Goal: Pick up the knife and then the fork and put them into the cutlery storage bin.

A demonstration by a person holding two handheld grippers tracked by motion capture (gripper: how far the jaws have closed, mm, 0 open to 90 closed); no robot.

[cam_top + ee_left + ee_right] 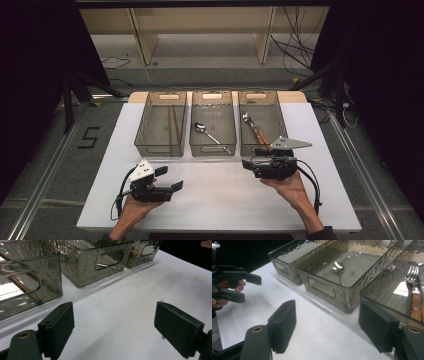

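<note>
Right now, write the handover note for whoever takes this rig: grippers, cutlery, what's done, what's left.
Left gripper: open, holding nothing, over the white table in front of the left bin.
Right gripper: open, holding nothing, close to the near wall of the right bin.
Things: chopsticks lie in the left bin, a spoon in the middle bin, a wooden-handled fork in the right bin.
Done: each utensil sits in its own bin; no cutlery lies loose on the table.
Left: judging by this, possibly only drawing both grippers back; no further item is visible to sort.
</note>
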